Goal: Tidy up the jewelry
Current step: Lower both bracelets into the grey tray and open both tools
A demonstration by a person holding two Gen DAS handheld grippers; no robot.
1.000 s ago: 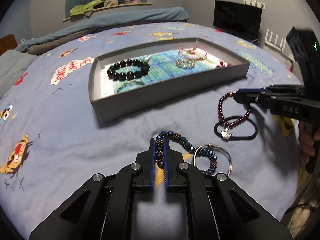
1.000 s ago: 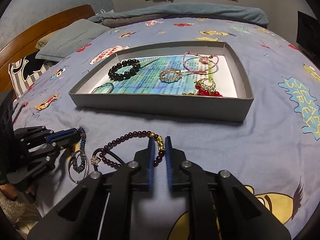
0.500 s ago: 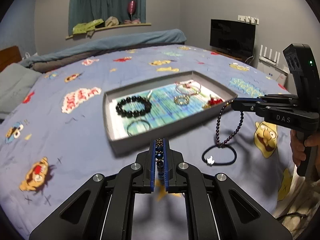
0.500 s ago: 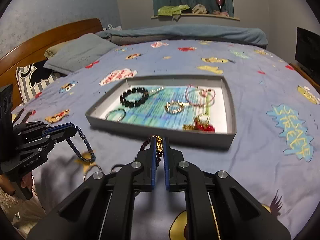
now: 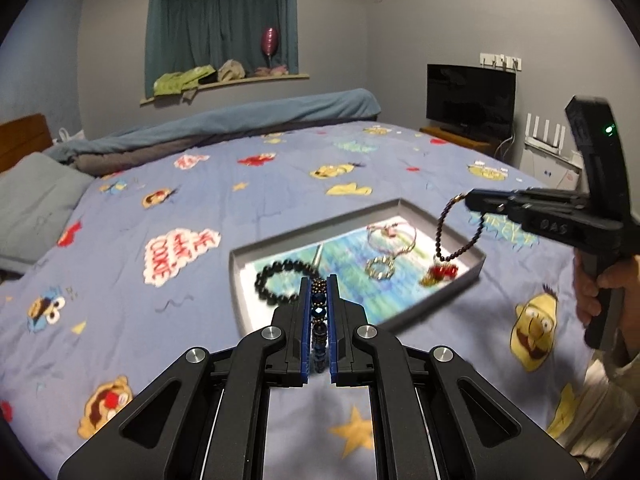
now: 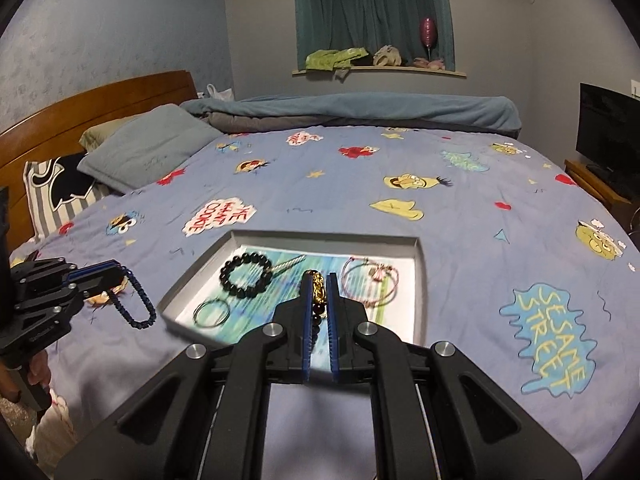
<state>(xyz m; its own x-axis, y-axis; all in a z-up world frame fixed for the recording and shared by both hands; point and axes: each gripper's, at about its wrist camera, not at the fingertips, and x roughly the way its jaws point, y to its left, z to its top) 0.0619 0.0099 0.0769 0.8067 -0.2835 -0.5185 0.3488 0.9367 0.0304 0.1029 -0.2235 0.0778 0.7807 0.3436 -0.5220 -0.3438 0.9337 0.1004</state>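
My left gripper [image 5: 319,280] is shut on a blue beaded bracelet [image 5: 319,308], held in the air in front of the grey tray [image 5: 476,268]. It also shows in the right wrist view [image 6: 138,308], hanging from the left gripper [image 6: 120,272]. My right gripper [image 6: 319,278] is shut on a dark red beaded bracelet with a gold charm [image 6: 319,294], over the tray [image 6: 418,280]. It dangles in the left wrist view [image 5: 460,248] from the right gripper [image 5: 470,200]. The tray holds a black bead bracelet [image 6: 246,274], a pink cord bracelet [image 6: 370,284] and a thin ring bracelet [image 6: 212,312].
The tray lies on a blue cartoon-print bedspread [image 6: 460,208]. Pillows [image 6: 148,152] and a wooden headboard [image 6: 100,96] stand at the left. A rolled blanket [image 6: 360,110] lies at the far side. A television [image 5: 470,100] stands at the right.
Both grippers have risen well above the bed with their bracelets and moved toward the tray. The black cord bracelet and silver bangle left on the bed are out of view.
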